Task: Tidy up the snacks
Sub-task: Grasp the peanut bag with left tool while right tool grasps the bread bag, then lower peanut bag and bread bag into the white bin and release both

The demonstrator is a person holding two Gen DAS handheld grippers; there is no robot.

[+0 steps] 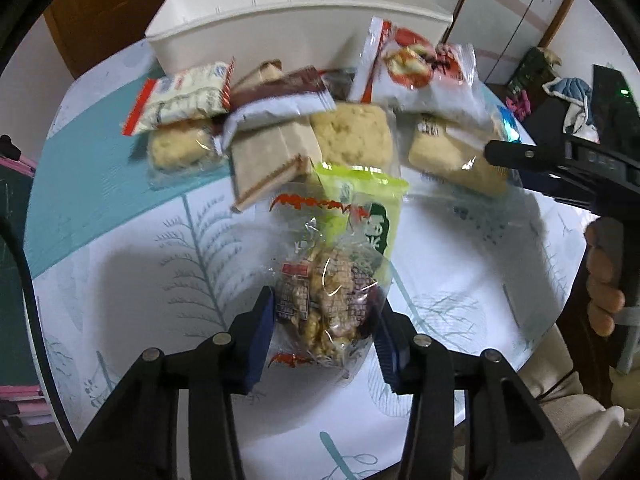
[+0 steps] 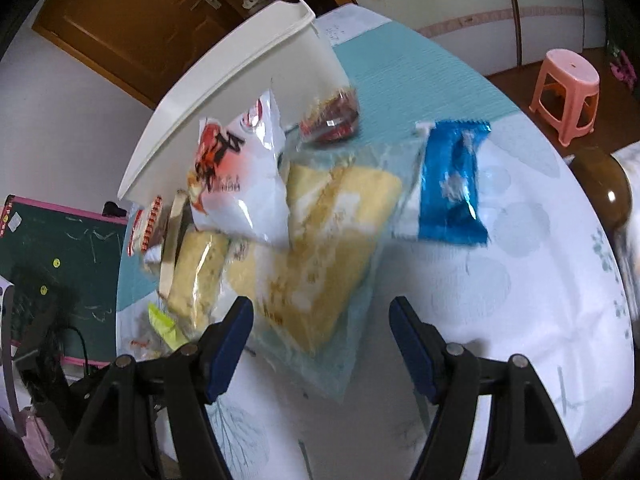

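Note:
My left gripper (image 1: 326, 320) is shut on a clear packet of puffed rice snacks with a green top (image 1: 336, 280), held above the table. Behind it a pile of wrapped snacks lies before a white bin (image 1: 280, 28): a red-edged cracker pack (image 1: 184, 96), a brown wafer pack (image 1: 272, 160), a bread bun (image 1: 352, 136) and a white-and-red bag (image 1: 420, 68). My right gripper (image 2: 322, 340) is open, its fingers either side of the near corner of a clear bag of yellow cake (image 2: 320, 240). A blue packet (image 2: 452, 184) lies to the right.
The round table (image 2: 520, 280) has a white leaf-print cloth with a teal band. A pink stool (image 2: 566, 88) stands on the floor far right. A green chalkboard (image 2: 60, 264) is at left. A small red-wrapped snack (image 2: 332, 116) lies by the bin (image 2: 224, 80).

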